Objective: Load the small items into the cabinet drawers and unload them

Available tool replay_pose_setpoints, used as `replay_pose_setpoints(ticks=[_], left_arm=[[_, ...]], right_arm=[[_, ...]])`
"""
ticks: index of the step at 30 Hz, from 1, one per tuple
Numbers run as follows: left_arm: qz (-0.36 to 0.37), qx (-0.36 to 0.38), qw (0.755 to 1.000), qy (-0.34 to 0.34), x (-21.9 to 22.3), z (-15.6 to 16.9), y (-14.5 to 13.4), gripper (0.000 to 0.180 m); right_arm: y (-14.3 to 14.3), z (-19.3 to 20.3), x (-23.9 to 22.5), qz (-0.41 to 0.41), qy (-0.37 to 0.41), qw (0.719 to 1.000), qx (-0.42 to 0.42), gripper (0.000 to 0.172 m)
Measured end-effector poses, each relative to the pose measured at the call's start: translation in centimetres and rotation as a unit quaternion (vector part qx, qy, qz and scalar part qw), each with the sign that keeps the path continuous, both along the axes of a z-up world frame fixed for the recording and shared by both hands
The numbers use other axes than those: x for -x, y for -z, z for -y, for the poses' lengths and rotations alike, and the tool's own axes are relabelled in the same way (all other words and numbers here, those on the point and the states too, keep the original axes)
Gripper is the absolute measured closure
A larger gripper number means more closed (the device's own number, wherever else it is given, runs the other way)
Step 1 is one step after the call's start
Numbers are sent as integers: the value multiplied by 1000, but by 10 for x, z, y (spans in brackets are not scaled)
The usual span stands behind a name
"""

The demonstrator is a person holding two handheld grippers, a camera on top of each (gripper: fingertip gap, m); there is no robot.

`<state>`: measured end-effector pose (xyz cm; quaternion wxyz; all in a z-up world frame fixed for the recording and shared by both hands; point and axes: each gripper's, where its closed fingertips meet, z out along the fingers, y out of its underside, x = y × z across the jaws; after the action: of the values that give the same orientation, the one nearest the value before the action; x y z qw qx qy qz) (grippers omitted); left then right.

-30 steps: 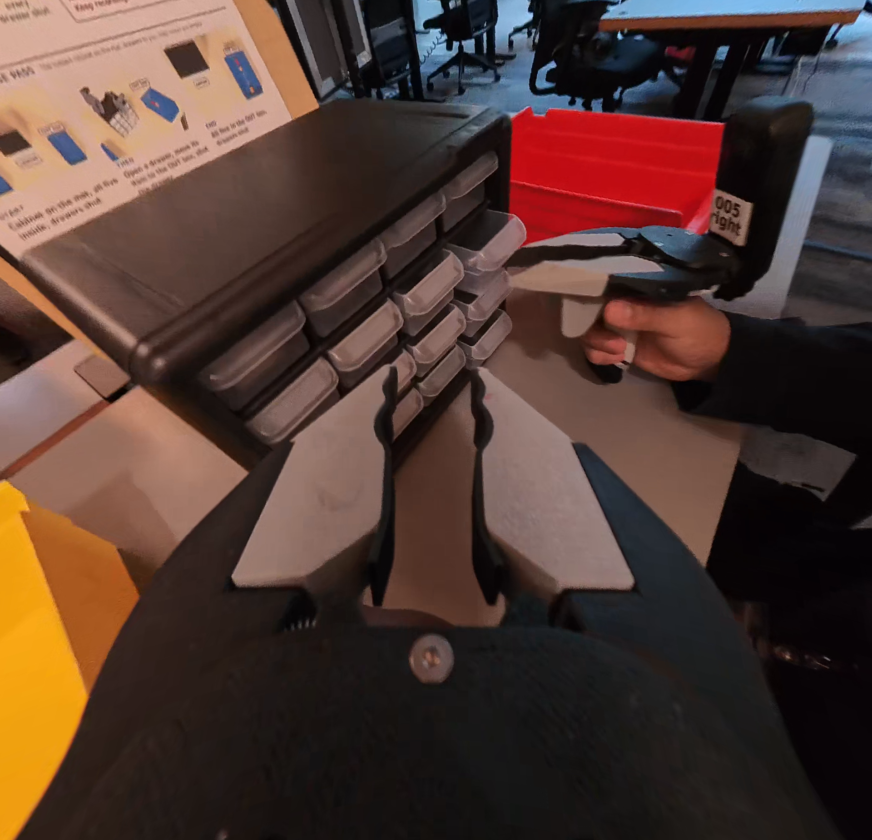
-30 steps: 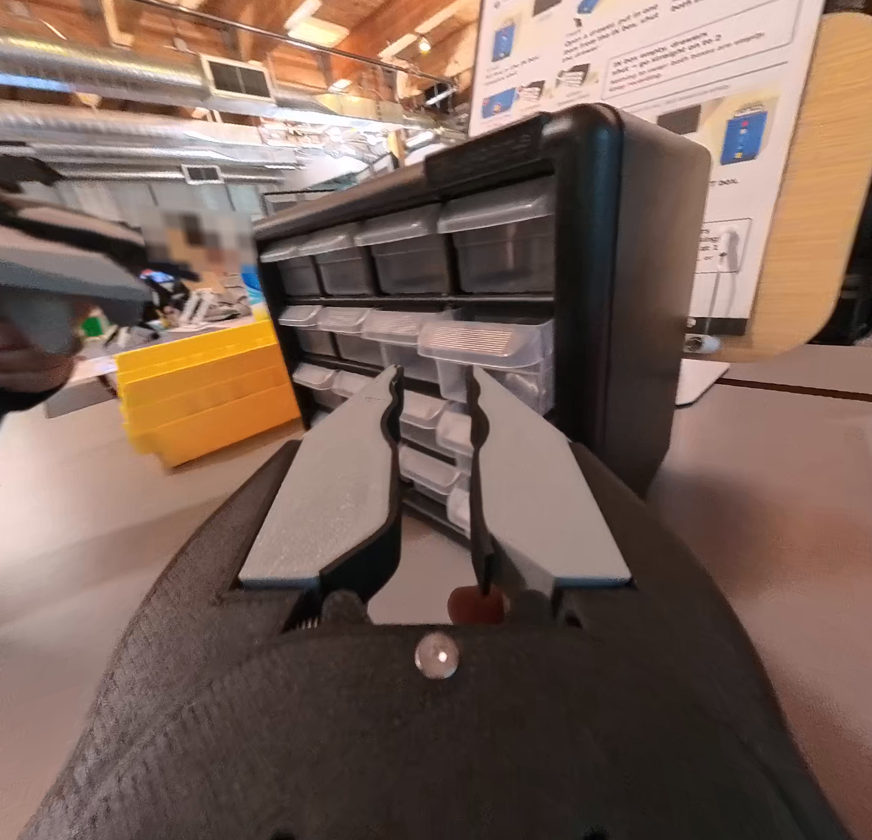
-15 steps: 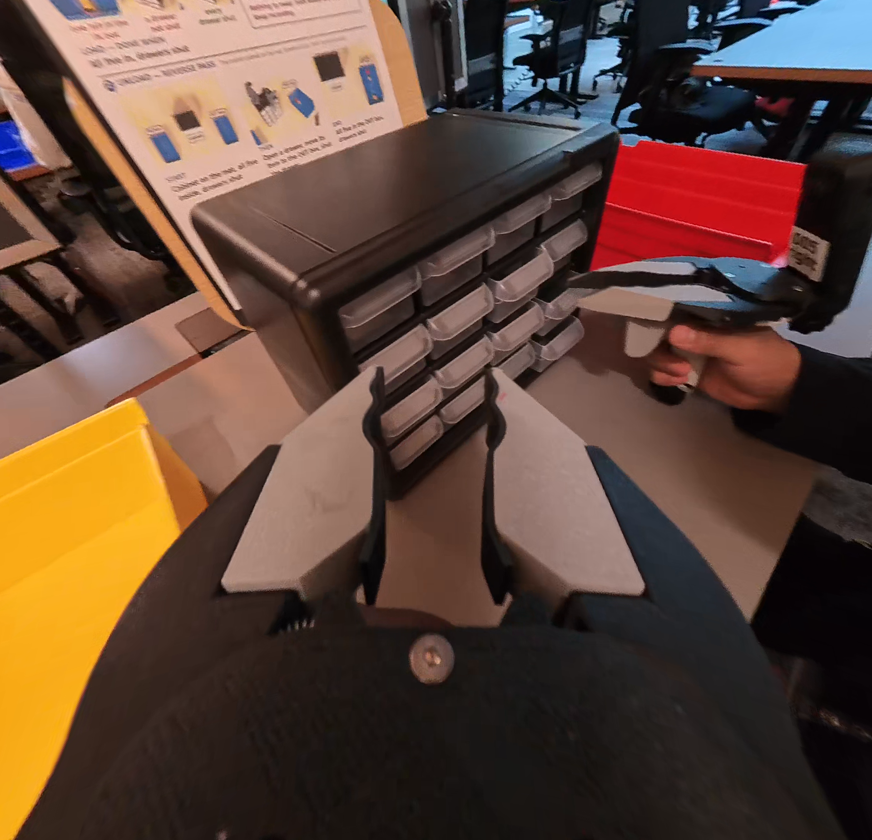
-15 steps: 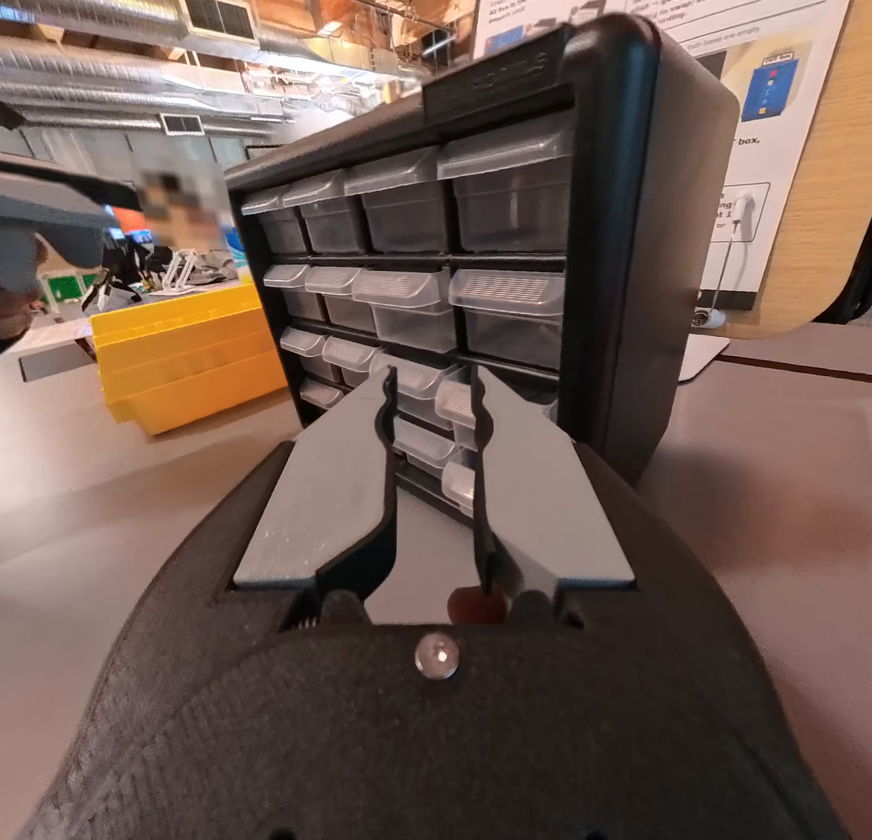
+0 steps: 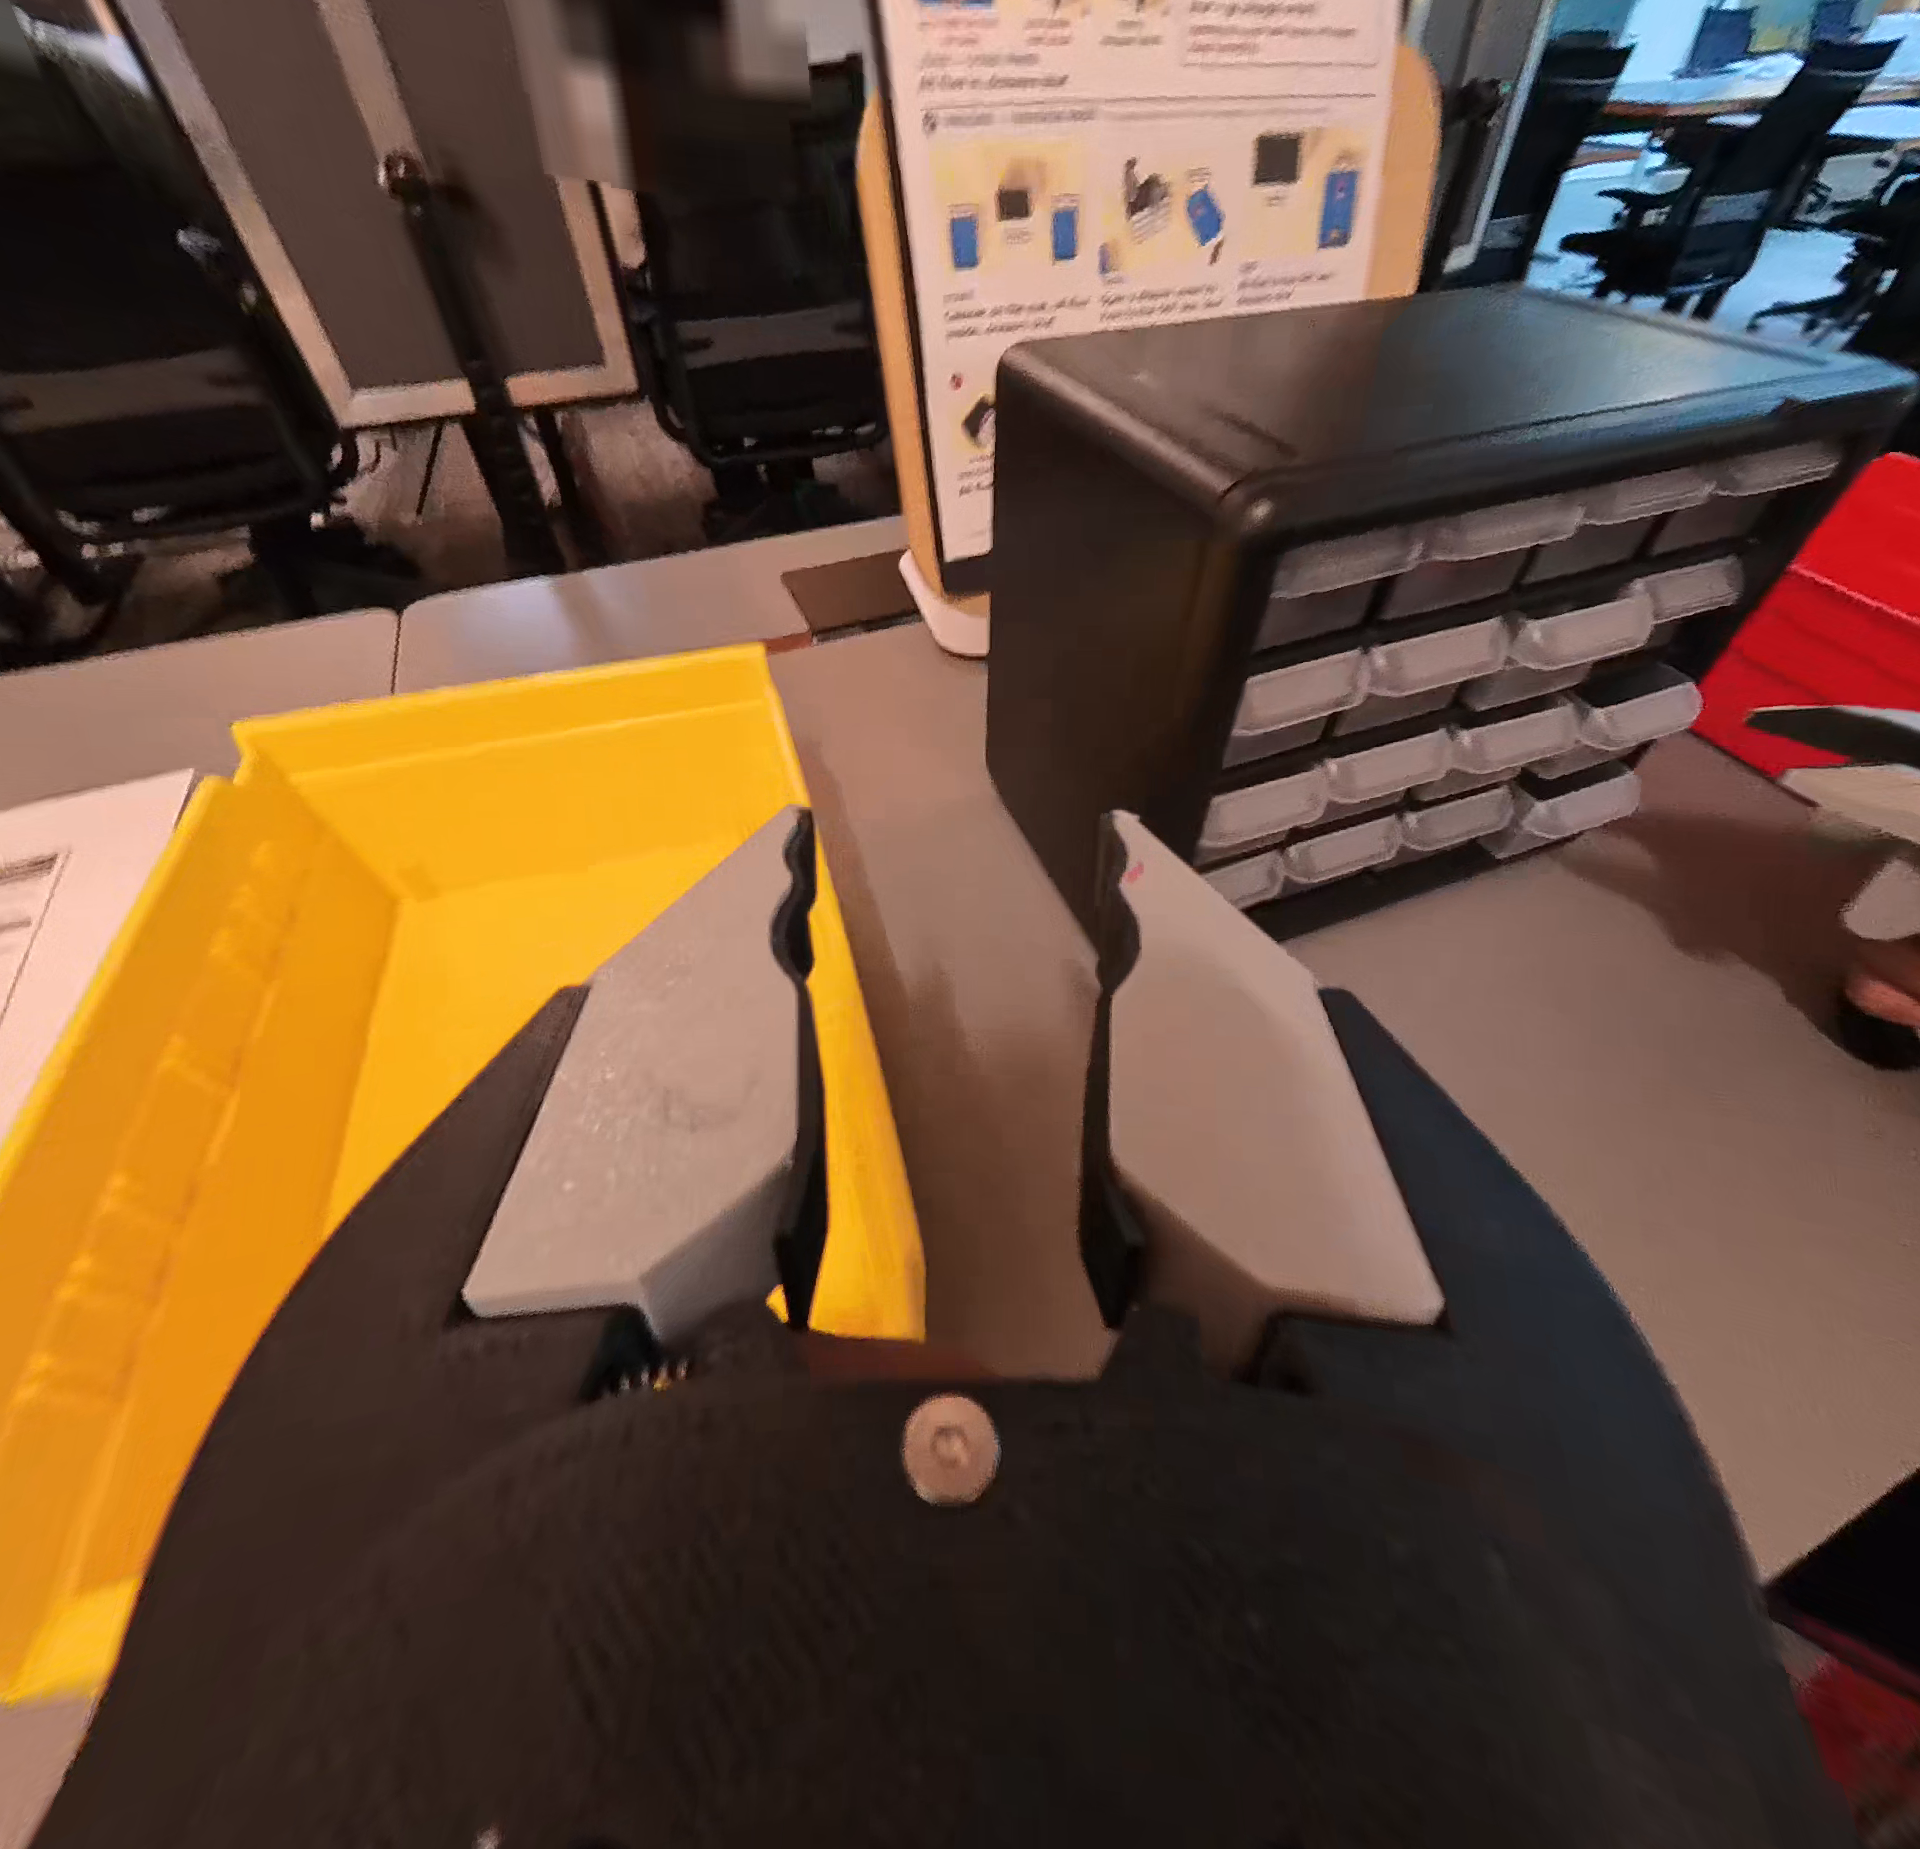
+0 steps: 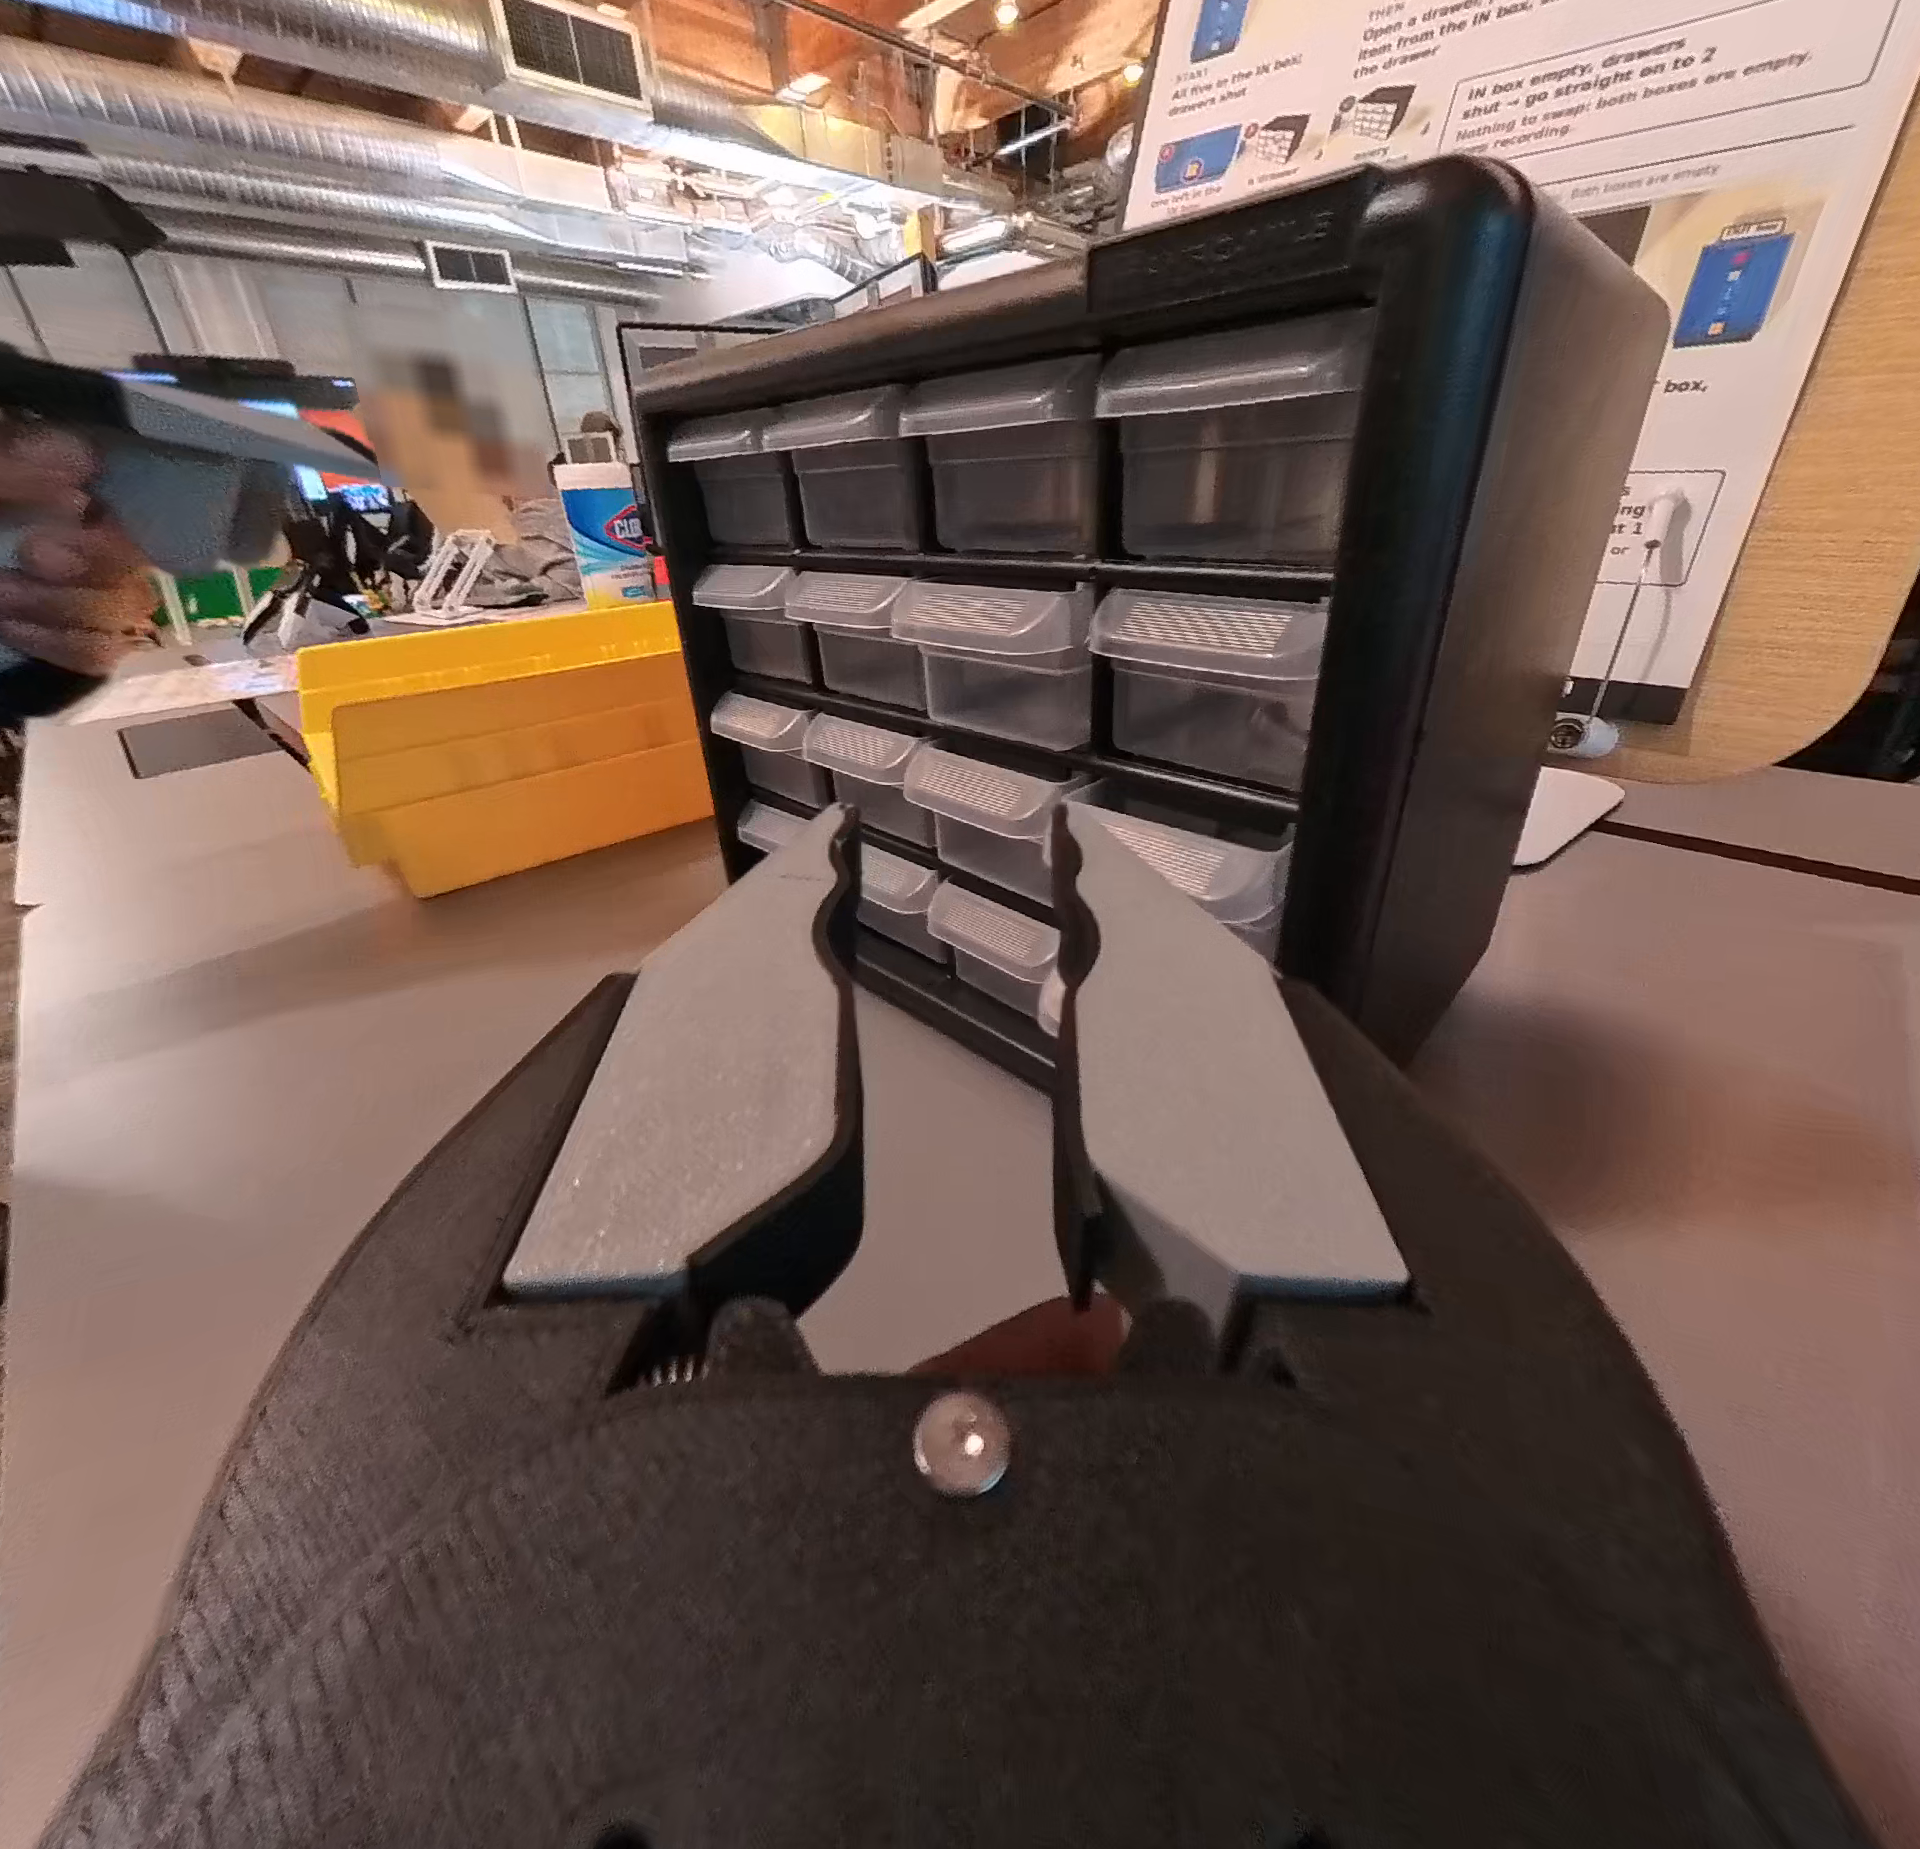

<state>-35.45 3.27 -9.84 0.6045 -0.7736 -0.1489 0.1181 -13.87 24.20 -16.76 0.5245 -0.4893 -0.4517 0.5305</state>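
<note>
Left wrist view looks down over the left gripper [image 5: 951, 843], whose jaws stand wide apart with only bare grey worktop [image 5: 1558, 1124] showing between them. Its left finger overlaps the inner wall of a yellow bin [image 5: 343, 926], which sits on the worktop to the left of the black cabinet [image 5: 1351, 417], a strip of worktop between the two. The cabinet's clear drawers [image 5: 1444, 719] run in rows across its front, and a red bin [image 5: 1839, 636] stands just past its far end. An instruction board [image 5: 1143, 137] stands upright behind the cabinet. At the right edge the right gripper appears, blurred, held in a hand [image 5: 1881, 989]. Right wrist view faces the cabinet [image 6: 1455, 656] front from low down: the right gripper [image 6: 954, 843] has its jaws moderately apart and bare, with the lower drawers [image 6: 997, 937] seen through the gap, still a little way off. The drawer at lower right [image 6: 1195, 864] sits pulled out further than its neighbours. The yellow bin [image 6: 499, 739] lies beyond, left of the cabinet.
</note>
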Motion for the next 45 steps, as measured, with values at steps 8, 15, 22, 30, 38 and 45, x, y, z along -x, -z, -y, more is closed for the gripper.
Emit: replay_pose_setpoints(ticks=[8,15,22,30,38,45], left_arm=[[39,2,999,34,-30,-24,28,122],[26,27,999,7,-33,-57,57,115],[29,28,999,-24,-20,-72,79,109],[51,69,996,6,-29,-93,120,107],[76,113,991,2,-23,-97,154,107],[105,123,987,6,-21,-98,161,106]], right_arm=[[5,18,0,22,-28,999,-25,132],[15,12,-1,58,-3,998,-27,130],[25,-6,-2,97,31,995,-6,136],[29,-16,-6,124,90,985,-79,136],[28,-27,-8,121,109,984,-68,138],[2,-14,13,89,66,994,-25,138]])
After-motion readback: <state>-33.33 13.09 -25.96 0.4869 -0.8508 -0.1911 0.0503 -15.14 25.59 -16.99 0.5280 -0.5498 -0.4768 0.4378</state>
